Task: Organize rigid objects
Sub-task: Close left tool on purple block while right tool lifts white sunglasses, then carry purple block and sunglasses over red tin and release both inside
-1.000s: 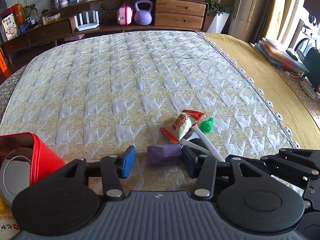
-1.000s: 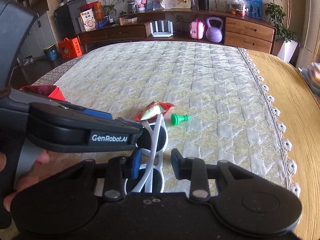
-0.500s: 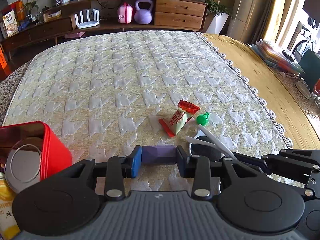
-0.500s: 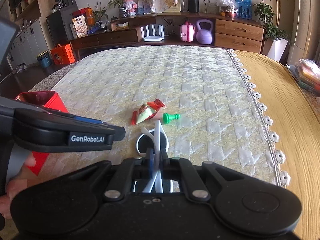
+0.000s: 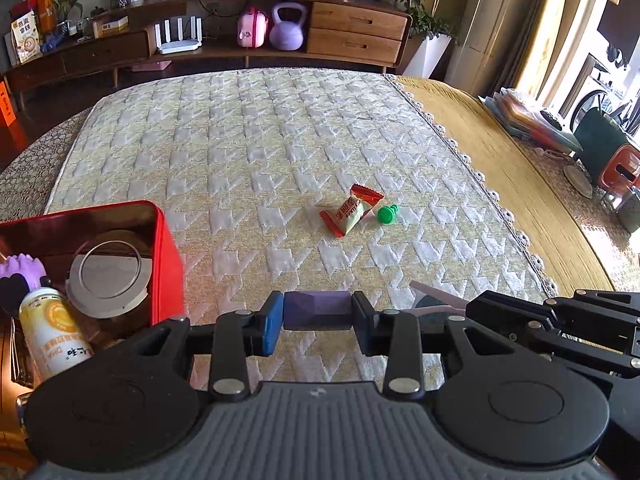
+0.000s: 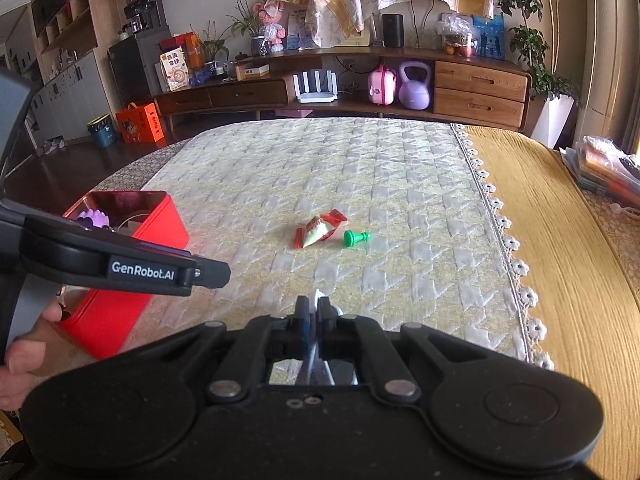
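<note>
Red tin (image 5: pixel 162 248) sits at lower left of the left-wrist view, lid off, w/ a round metal disc (image 5: pixel 110 274), a yellow-label bottle (image 5: pixel 54 330) and a purple bit inside. Just right of it, bottom centre, the left gripper (image 5: pixel 318 320) is clamped on a purple block (image 5: pixel 318 314), long axis running across btw the pads. So the block lies right beside the tin's near wall, tin to the left of the fingers; left hand is clearly the nearer one. Mid-frame on the quilted cover (image 5: pixel 260 152): candy wrapper (image 5: pixel 352 210), green chess pawn (image 5: pixel 387 214) just right of it, both well ahead. Right-wrist view, bottom centre: right gripper (image 6: pixel 314 312) pinched tight on white sunglasses (image 6: pixel 316 360), tin (image 6: pixel 160 224) far to its left.
</note>
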### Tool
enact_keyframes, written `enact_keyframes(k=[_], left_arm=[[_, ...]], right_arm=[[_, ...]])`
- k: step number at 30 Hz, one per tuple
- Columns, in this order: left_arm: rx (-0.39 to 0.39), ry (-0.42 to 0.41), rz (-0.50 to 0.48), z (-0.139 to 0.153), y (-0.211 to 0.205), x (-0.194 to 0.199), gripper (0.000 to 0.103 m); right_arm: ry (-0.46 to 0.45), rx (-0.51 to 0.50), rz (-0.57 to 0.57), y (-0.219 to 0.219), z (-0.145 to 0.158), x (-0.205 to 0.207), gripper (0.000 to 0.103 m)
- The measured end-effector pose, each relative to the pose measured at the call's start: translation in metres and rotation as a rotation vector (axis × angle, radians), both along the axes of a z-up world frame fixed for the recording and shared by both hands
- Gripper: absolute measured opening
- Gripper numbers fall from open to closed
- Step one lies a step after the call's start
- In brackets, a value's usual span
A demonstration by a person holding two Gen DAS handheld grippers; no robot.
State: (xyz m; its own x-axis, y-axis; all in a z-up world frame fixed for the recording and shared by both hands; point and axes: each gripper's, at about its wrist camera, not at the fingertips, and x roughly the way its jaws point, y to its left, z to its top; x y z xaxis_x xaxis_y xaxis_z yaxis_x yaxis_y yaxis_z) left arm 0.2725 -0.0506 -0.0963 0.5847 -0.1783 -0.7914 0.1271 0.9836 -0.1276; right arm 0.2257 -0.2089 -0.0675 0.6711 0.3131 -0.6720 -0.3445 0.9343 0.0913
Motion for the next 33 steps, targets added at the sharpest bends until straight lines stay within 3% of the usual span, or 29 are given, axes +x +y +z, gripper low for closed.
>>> enact_keyframes(k=[14, 33], left_arm=[[-0.035, 0.005, 0.043, 0.023, 0.047, -0.054, 0.036], [-0.059, -0.029, 0.227, 0.043, 0.145, -0.091, 0.036]], right_arm=[[-0.051, 0.047, 0.032, 0.006, 0.037, -0.027, 0.003], [-0.106, 0.103, 0.173, 0.084, 0.068, -0.022, 0.003]])
